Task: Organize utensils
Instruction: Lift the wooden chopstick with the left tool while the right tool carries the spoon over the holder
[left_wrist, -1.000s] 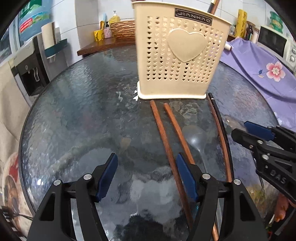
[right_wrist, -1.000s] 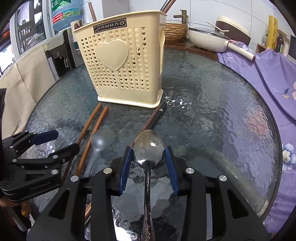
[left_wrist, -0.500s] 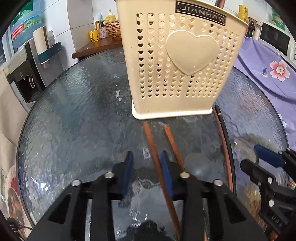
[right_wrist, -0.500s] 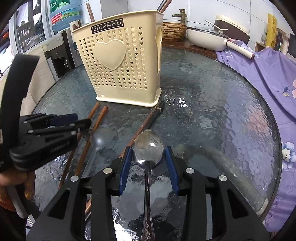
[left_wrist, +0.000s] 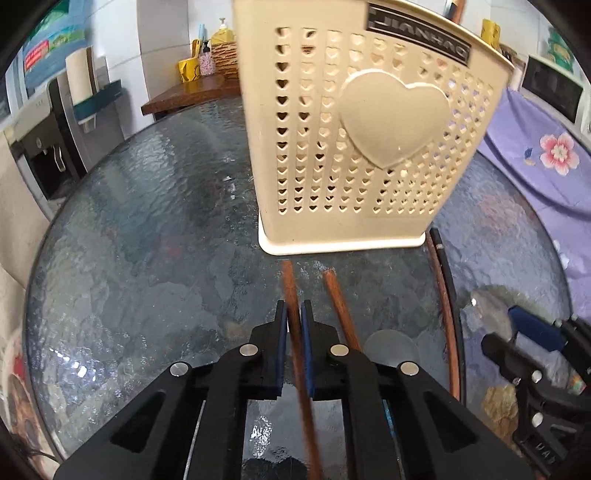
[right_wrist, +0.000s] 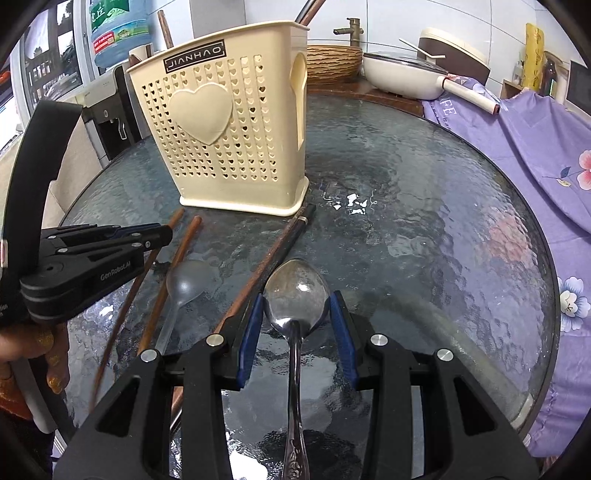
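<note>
Left wrist view: my left gripper (left_wrist: 294, 314) is clamped on a brown chopstick (left_wrist: 291, 291) just in front of the cream holder (left_wrist: 354, 155).

Right wrist view: my right gripper (right_wrist: 296, 314) grips a metal spoon (right_wrist: 295, 291) by its bowl, in front of the holder (right_wrist: 229, 147).

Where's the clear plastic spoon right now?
In the right wrist view, the clear plastic spoon lies on the glass table, left of the metal spoon, beside the brown chopsticks.
</note>
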